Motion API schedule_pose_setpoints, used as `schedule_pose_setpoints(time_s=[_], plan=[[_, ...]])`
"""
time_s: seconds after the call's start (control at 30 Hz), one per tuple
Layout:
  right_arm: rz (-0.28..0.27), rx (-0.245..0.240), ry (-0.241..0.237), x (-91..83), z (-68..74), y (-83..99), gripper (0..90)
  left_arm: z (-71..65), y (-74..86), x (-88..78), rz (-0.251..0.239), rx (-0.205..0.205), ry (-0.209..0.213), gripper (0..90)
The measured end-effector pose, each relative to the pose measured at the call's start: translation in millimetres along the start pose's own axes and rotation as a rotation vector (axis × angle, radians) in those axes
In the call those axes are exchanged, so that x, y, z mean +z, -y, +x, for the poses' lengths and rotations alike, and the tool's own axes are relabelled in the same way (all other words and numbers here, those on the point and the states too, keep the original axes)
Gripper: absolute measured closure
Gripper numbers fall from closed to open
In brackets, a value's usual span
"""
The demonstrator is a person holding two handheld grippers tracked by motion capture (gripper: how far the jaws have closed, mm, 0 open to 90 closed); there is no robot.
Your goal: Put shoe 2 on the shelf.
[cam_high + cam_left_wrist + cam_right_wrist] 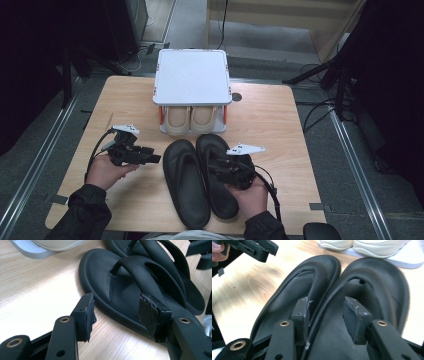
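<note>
Two black flip-flop sandals lie side by side on the wooden table (280, 130), toes toward the far side: the left sandal (186, 180) and the right sandal (214, 150). My left gripper (156, 159) is just left of the left sandal, pointing at it. In the left gripper view the left gripper (117, 315) is open, one pad over the table and one over the left sandal (120, 285) near its rim, without pressing. My right gripper (214, 166) hovers over the right sandal. In the right gripper view the right gripper (325, 312) stands open astride the seam between the left sandal (284, 297) and the right sandal (382, 290).
A small white shoe rack (192, 75) stands at the table's far middle, with a pair of cream shoes (190, 120) on its lower shelf, just beyond the sandals' toes. A round cable hole (236, 96) sits to the rack's right. Bare wood lies left and right of the sandals.
</note>
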State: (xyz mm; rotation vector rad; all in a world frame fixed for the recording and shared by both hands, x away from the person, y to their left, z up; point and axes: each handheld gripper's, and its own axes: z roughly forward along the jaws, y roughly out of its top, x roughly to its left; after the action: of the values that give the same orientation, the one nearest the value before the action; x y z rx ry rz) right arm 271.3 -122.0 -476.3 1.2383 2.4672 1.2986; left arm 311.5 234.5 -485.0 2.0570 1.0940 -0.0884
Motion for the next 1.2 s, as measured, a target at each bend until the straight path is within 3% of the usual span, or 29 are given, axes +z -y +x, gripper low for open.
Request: schedule_pose_setpoints(time_s=[0.17, 0.33, 0.5, 0.7, 0.97, 1.2], plan=[[0.007, 0.02, -0.002, 9.9, 9.4, 6.4, 51.0, 0.5, -0.3, -0.3, -0.001, 0.0, -0.009, 45.1], [0.027, -0.003, 0.021, 18.6, 18.7, 10.5, 49.9, 0.6, -0.1, -1.2, -0.008, 0.003, -0.014, 44.9], [0.029, 0.017, 0.026, 26.0, 23.0, 10.7, 47.2, 1.2, -0.7, -1.1, -0.006, 0.001, -0.013, 44.4], [0.036, 0.027, 0.075, 38.6, 23.6, 10.1, 45.8, 1.2, -0.5, -0.8, -0.005, -0.001, -0.016, 44.2], [0.039, 0.049, 0.132, 57.1, 26.5, 9.4, 51.1, 5.5, 0.1, -4.6, -0.024, -0.028, -0.024, 44.0], [0.043, 0.081, 0.142, 61.4, 26.1, 9.6, 58.6, 8.9, 0.9, -6.5, -0.034, -0.038, -0.027, 43.9]])
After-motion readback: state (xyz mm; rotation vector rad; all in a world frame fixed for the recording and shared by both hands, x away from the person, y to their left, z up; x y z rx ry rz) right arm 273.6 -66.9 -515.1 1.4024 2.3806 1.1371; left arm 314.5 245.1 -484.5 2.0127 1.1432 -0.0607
